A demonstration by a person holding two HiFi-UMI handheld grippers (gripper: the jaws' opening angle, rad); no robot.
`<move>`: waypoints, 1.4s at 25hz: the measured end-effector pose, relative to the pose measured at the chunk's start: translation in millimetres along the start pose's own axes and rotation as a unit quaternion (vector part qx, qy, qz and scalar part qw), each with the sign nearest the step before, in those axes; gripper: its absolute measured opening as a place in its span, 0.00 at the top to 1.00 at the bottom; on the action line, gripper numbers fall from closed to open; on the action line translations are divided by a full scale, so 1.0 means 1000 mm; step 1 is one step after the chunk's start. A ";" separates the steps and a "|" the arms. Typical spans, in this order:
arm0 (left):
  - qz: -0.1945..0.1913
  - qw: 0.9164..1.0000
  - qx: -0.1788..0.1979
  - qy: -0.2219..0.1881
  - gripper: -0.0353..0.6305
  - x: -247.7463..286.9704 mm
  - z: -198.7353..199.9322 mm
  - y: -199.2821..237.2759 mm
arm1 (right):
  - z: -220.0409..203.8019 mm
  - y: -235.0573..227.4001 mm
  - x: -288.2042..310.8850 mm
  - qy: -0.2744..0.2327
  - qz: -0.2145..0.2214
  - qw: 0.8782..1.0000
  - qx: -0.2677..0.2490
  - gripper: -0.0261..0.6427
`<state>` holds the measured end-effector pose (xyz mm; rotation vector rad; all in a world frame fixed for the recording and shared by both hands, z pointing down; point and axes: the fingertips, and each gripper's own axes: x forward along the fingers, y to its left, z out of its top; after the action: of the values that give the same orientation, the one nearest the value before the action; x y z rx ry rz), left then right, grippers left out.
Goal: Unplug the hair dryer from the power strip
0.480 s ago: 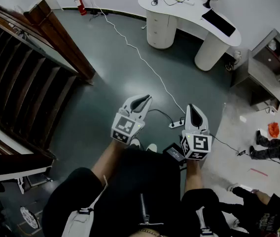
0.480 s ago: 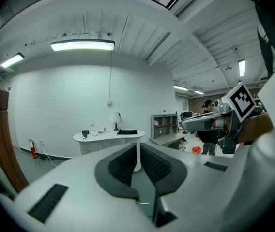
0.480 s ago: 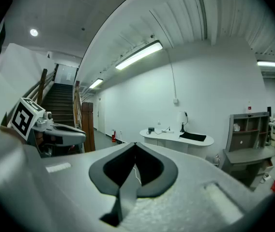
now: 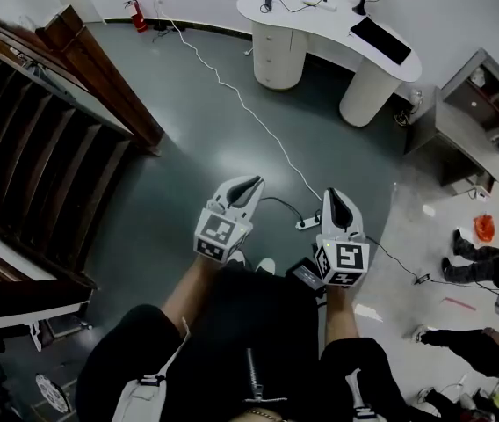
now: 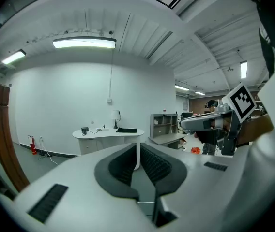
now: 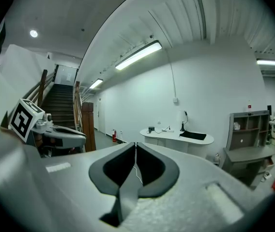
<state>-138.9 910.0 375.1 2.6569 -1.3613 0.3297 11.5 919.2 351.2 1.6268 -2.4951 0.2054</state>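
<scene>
- Left tool (image 4: 248, 183): jaws pressed together, empty.
- Right tool (image 4: 335, 196): jaws pressed together, empty.
- Power strip (image 4: 309, 223) lies on the floor (image 4: 188, 148), seen between the 2 tools, white cable attached.

Floor inventory, clearances:
- Grey floor (image 4: 188, 148): middle lying open, giving free passage down to power strip (image 4: 309, 223).
- White cable (image 4: 265, 135): trailing across floor from far wall to strip.
- Black cable (image 4: 276, 202): looping just beside strip.
- Wooden staircase (image 4: 47, 121): blocking floor's left edge.
- Curved white desk (image 4: 337, 33): standing at far edge.
- Grey shelf unit (image 4: 478, 112) and person's legs (image 4: 476, 269): crowding right edge.
</scene>
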 end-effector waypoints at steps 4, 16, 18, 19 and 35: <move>0.002 1.000 0.001 -0.012 0.90 0.003 0.002 -0.003 | -0.005 0.000 -0.001 0.006 0.005 1.000 0.003 0.95; 0.022 1.000 0.001 -0.013 0.90 -0.003 0.009 -0.005 | -0.005 -0.004 -0.009 0.011 0.020 1.000 0.005 0.95; 0.023 1.000 0.000 -0.013 0.90 0.000 0.010 -0.003 | -0.004 -0.005 -0.008 0.012 0.022 1.000 0.005 0.95; 0.023 1.000 0.000 -0.013 0.90 0.002 0.011 -0.003 | -0.005 -0.006 -0.007 0.012 0.024 1.000 0.005 0.95; -0.002 1.000 -0.002 -0.002 0.90 0.065 0.013 0.028 | -0.001 -0.027 0.056 0.019 0.020 1.000 0.007 0.95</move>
<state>-123.1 839.6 380.0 2.6582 -1.3554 0.3192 13.6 858.5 364.9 1.5646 -2.5043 0.2584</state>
